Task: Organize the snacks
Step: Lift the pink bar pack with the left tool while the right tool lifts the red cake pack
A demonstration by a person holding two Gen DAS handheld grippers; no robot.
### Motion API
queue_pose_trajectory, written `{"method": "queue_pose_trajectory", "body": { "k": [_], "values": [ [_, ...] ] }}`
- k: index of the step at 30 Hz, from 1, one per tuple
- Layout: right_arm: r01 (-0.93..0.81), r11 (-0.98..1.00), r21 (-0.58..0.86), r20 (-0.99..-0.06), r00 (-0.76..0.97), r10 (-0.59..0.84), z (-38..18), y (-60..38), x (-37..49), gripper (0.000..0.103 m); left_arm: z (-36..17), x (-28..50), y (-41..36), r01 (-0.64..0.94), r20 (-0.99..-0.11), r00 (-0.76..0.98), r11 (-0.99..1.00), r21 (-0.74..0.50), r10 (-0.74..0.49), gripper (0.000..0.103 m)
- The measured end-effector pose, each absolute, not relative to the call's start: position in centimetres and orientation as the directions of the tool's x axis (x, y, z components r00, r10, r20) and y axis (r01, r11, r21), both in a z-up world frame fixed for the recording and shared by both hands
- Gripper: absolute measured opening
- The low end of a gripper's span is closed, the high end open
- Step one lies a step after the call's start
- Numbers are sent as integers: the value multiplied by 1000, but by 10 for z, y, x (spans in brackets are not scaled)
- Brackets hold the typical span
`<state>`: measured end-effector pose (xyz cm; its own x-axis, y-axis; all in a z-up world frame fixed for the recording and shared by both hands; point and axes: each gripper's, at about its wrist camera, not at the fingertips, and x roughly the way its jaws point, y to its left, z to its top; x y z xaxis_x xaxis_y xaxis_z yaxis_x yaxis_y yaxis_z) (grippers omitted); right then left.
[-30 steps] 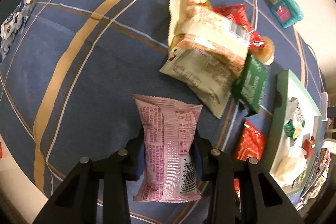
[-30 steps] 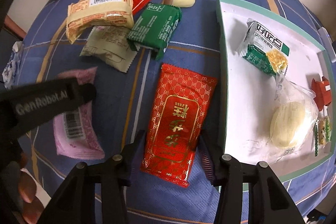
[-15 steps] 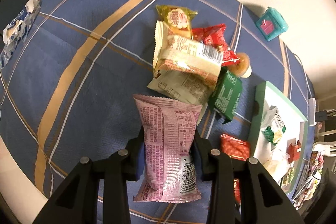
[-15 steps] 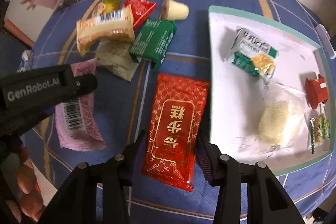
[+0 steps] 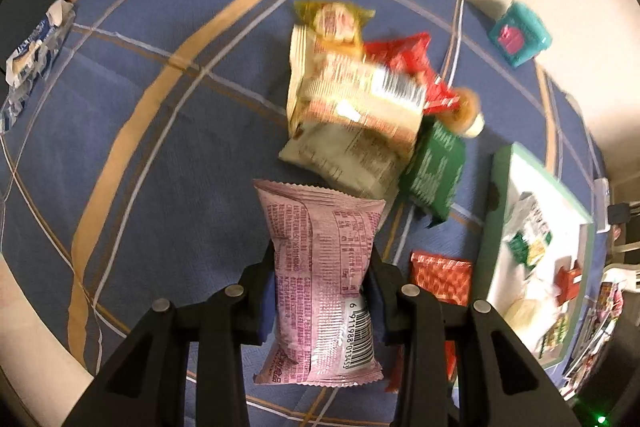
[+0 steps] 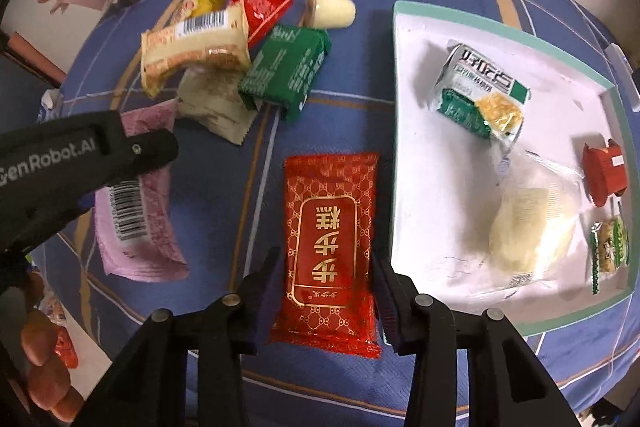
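Snacks are pinched one per claw, the pink packet (image 5: pixel 320 275) in the left claw (image 5: pixel 322 281) and the red packet (image 6: pixel 330 247) in the right claw (image 6: pixel 328 285), beside the tray (image 6: pixel 400 131); either slick wrapper could slide free if tilted.

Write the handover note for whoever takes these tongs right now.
Left tongs: shut on the pink packet, above the cloth.
Right tongs: shut on the red packet, beside the tray.
Done: tray holds a green-white packet, a clear-bagged bun and small sweets.
Left: both held packets, plus the pile: beige packets, green packet, small red packet and jelly cup.
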<state>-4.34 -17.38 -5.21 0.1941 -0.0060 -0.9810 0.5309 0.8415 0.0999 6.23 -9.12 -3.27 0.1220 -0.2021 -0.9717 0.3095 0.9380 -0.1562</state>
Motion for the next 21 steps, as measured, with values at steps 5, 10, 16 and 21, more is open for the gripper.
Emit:
{"method": "queue_pose_trajectory", "body": {
  "k": [5,10,16,21],
  "values": [
    [519,851,87,-981,193,-17,-57,-167,-42,46,-57,64,-95,305,-984,65,942,-137,-164,39],
    [517,851,91,-983,185,-7,-69,-149,-25,50,-61,69,-90,287,-985,59,948,-139,-162,39],
    [529,844,92,-982,187,-10,-87,-150,-12,58,-64,78,-81,262,-985,59,955,-139,-160,39],
    [510,842,179,-973,219,75,-93,-144,-2,58,-70,80,-75,260,-985,38,954,-151,-166,39]
  ]
}}
